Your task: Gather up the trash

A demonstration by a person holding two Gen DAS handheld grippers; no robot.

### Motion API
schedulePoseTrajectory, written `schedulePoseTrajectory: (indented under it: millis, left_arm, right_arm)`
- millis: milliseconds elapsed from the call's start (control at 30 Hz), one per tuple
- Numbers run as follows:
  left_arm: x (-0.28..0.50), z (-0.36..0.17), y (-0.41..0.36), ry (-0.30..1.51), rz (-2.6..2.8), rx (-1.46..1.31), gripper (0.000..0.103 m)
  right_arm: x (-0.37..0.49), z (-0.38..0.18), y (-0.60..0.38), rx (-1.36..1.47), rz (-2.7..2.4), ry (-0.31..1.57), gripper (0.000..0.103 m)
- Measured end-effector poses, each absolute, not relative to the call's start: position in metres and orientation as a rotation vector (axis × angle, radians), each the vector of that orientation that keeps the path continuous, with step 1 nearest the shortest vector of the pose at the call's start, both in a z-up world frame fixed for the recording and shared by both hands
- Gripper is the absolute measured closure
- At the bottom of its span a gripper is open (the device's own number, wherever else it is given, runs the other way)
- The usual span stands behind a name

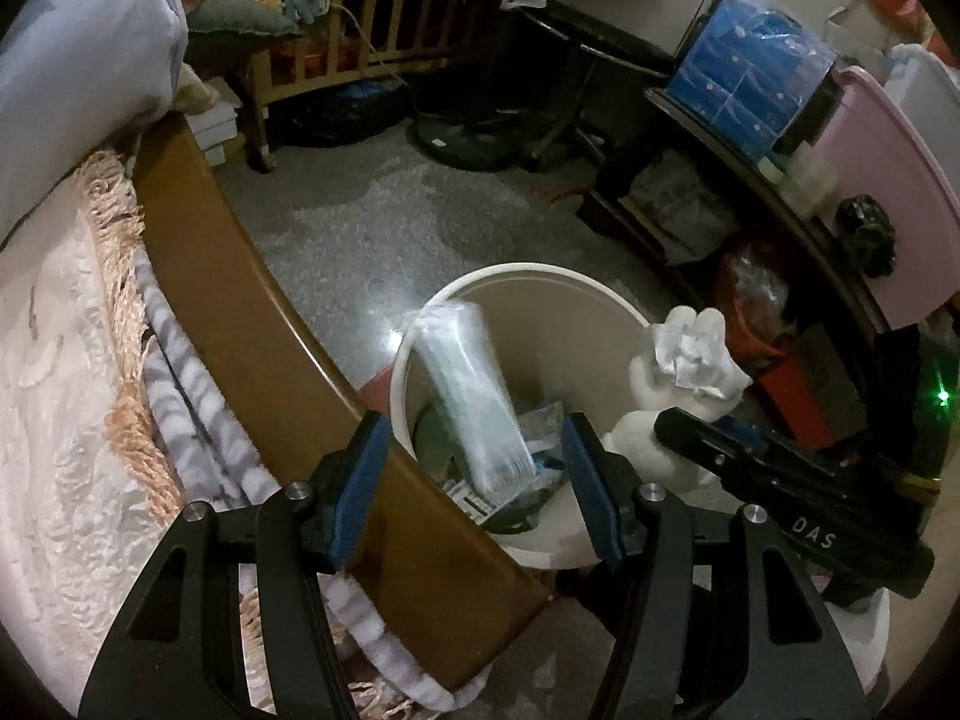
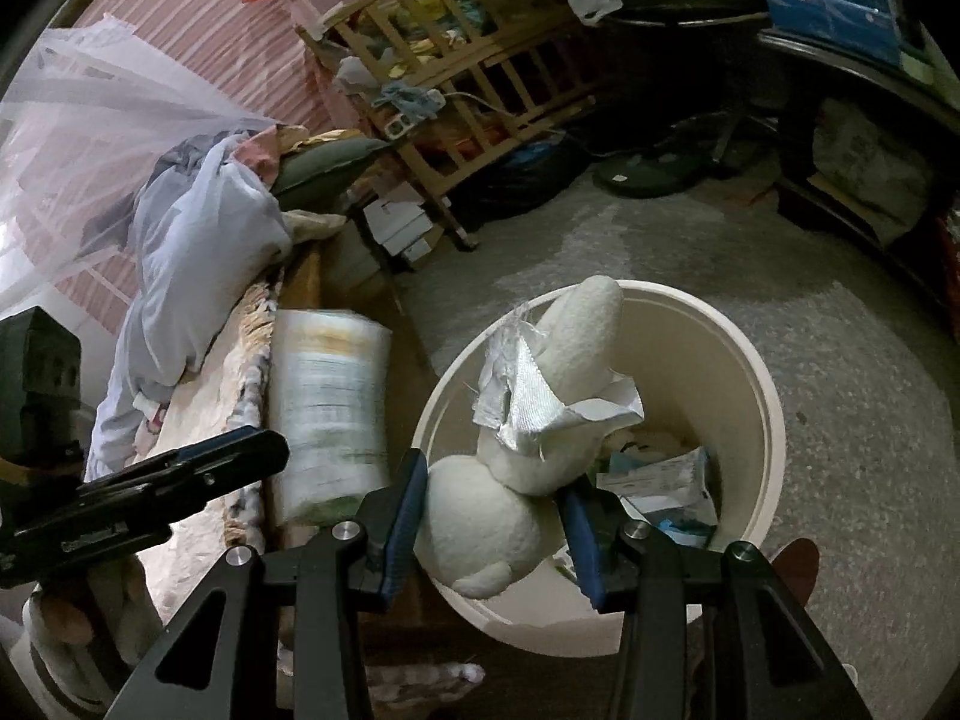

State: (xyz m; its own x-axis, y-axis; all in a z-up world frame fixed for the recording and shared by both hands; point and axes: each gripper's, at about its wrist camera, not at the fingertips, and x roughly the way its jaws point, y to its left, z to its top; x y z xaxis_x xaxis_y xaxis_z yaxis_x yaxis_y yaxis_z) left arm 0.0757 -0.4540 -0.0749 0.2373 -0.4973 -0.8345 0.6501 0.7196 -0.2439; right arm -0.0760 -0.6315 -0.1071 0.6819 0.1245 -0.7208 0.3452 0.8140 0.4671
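A cream round bin (image 1: 420, 324) stands on the floor by the bed, with wrappers inside; it also shows in the right wrist view (image 2: 762, 396). My left gripper (image 1: 471, 480) is open above it. A clear plastic package (image 1: 474, 396), blurred, is in the air between its fingers and over the bin, touching neither pad; in the right wrist view it (image 2: 327, 414) looks blurred too. My right gripper (image 2: 495, 516) is shut on a white plush toy (image 2: 480, 528) draped with crumpled silvery paper (image 2: 528, 402), held over the bin. The toy shows in the left wrist view (image 1: 690, 354).
A brown wooden bed frame (image 1: 240, 300) with fringed bedding (image 1: 72, 390) runs along the left. A wooden crib (image 2: 480, 60), a fan base (image 1: 462, 141) and a dark cluttered shelf (image 1: 750, 180) ring the grey floor (image 1: 372, 228).
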Motion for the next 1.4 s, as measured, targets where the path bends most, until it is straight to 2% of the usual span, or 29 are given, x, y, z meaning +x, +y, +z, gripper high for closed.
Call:
schedulePoseTrajectory:
  millis: [567,1400]
  left_arm:
    - [0.067,-0.062,-0.431,0.967,-0.74,0.146,0.044]
    - [0.029,-0.005,-0.353,0.768,-0.602,0.105,0.044]
  right_arm:
    - [-0.075,-0.11,-0.625,0.596,-0.155,0.851,0.054]
    - [-0.093,-0.031,-0.544,0.295,-0.28,0.691,0.054]
